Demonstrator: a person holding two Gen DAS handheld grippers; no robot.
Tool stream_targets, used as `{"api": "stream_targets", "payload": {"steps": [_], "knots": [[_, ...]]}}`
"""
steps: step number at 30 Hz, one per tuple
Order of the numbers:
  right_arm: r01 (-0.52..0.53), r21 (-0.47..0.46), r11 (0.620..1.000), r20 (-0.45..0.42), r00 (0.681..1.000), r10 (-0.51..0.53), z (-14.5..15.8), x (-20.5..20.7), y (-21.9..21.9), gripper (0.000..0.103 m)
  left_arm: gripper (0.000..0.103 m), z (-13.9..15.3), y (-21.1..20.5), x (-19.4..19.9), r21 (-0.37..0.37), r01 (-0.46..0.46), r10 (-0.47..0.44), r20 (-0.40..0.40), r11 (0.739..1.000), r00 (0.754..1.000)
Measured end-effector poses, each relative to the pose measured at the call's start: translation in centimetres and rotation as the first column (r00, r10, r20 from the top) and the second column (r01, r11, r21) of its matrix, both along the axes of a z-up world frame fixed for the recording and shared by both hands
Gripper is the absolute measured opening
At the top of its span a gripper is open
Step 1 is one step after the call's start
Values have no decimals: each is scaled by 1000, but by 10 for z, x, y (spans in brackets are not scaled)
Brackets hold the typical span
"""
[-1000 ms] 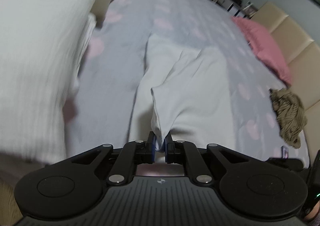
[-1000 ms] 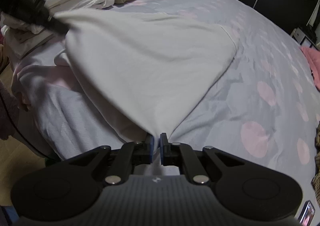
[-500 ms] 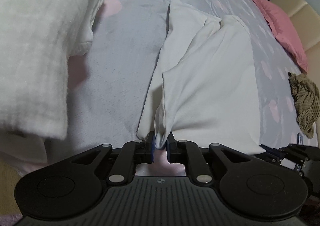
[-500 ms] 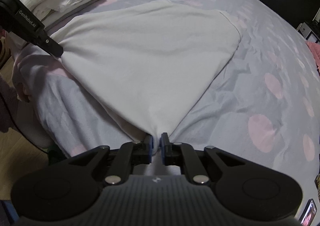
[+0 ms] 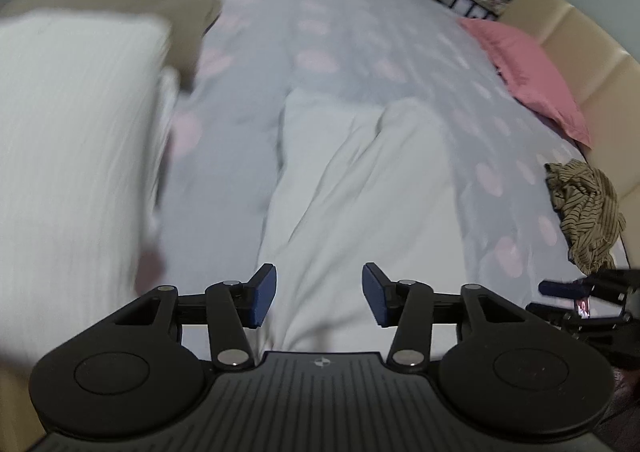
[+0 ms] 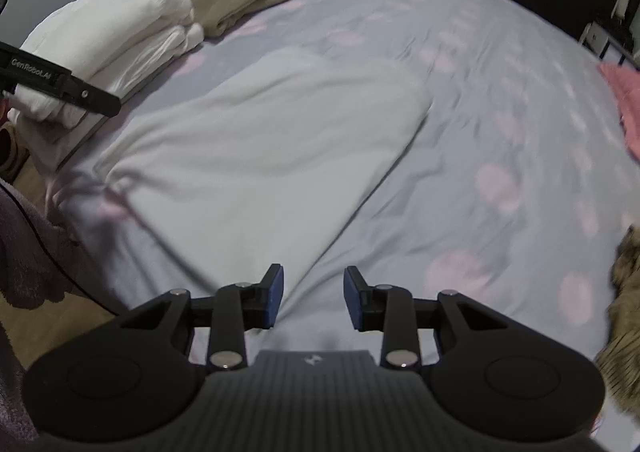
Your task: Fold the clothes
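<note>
The left gripper [image 5: 319, 294] and right gripper [image 6: 314, 302] have just been opening; both stand apart with nothing between the pads. The white garment [image 6: 256, 156] lies half-folded mid-frame on the dotted bedspread [image 6: 500, 100], its near edge at the bed's edge. Loose wrinkles could set a crooked fold, or the edge might slide off.

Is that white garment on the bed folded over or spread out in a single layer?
Folded over: the white garment lies doubled on the bedspread, and the left wrist view shows an upper layer overlapping a lower one.
</note>
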State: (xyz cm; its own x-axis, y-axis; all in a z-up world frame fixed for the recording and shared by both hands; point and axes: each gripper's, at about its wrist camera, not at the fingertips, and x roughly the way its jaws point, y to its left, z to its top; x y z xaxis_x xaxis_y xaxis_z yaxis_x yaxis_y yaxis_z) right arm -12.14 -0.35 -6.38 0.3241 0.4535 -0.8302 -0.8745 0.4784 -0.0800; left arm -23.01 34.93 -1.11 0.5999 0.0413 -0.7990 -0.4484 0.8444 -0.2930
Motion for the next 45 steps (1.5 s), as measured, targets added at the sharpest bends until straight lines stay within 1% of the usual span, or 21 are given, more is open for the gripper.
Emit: {"api": "stream_targets", "payload": {"steps": [4, 6, 8, 11, 13, 14, 15, 16, 19, 22, 25, 28, 29, 32, 34, 35, 36, 37, 39, 42, 45], "knots": [[-40, -10, 999, 35, 999, 40, 12, 25, 9, 36, 44, 18, -3, 39, 63, 89, -91, 40, 994, 995], [-44, -8, 999, 35, 998, 44, 12, 42, 17, 36, 43, 21, -3, 62, 118, 140, -146, 39, 983, 989], [-33, 4, 999, 21, 999, 33, 9, 60, 26, 37, 40, 20, 0, 83, 165, 188, -195, 29, 968, 980], [-8, 36, 999, -7, 1000, 8, 5, 88, 42, 37, 37, 11, 10, 111, 203, 249, -258, 17, 947, 966], [14, 68, 998, -25, 1000, -12, 2, 107, 52, 37, 37, -2, 17, 130, 210, 298, -307, 11, 931, 952], [28, 86, 996, -35, 999, -25, 0, 117, 56, 39, 37, -9, 20, 140, 207, 319, -327, 3, 925, 945], [42, 101, 994, -44, 998, -37, -2, 126, 60, 44, 37, -18, 24, 150, 199, 338, -343, -9, 920, 939], [57, 111, 992, -56, 997, -51, -5, 133, 62, 46, 37, -26, 27, 160, 191, 356, -359, -21, 915, 933], [100, 132, 986, -99, 991, -87, -15, 154, 69, 46, 37, -49, 34, 179, 173, 390, -387, -50, 904, 921], [115, 143, 983, -137, 986, -95, -24, 166, 74, 46, 38, -66, 38, 188, 165, 408, -401, -76, 898, 913], [123, 130, 984, -148, 983, -103, -33, 176, 82, 46, 41, -75, 36, 193, 149, 432, -423, -89, 889, 902], [141, 139, 980, -170, 979, -116, -38, 186, 89, 48, 45, -73, 31, 195, 139, 444, -440, -57, 885, 896], [146, 143, 979, -179, 977, -120, -40, 189, 92, 49, 47, -73, 29, 196, 144, 443, -440, -50, 885, 896], [156, 141, 978, -197, 972, -127, -45, 194, 99, 50, 47, -78, 29, 205, 140, 421, -418, -50, 896, 907], [155, 137, 978, -207, 970, -125, -48, 196, 102, 50, 43, -82, 32, 212, 102, 402, -399, -46, 910, 916], [151, 135, 979, -210, 970, -121, -49, 197, 104, 51, 39, -84, 32, 215, 86, 402, -400, -44, 912, 916], [149, 132, 980, -211, 970, -119, -50, 197, 104, 51, 31, -86, 30, 218, 92, 411, -408, -51, 907, 912], [147, 130, 980, -209, 971, -118, -51, 197, 104, 51, 28, -87, 28, 221, 108, 422, -417, -64, 900, 907], [146, 129, 981, -205, 972, -118, -51, 198, 103, 51, 13, -89, 25, 223, 133, 427, -420, -79, 894, 904], [157, 130, 979, -201, 971, -129, -51, 200, 100, 51, 7, -84, 32, 220, 127, 387, -382, -59, 913, 922], [169, 135, 976, -200, 970, -140, -50, 202, 96, 51, 5, -71, 35, 212, 164, 356, -357, -23, 920, 934]]}}
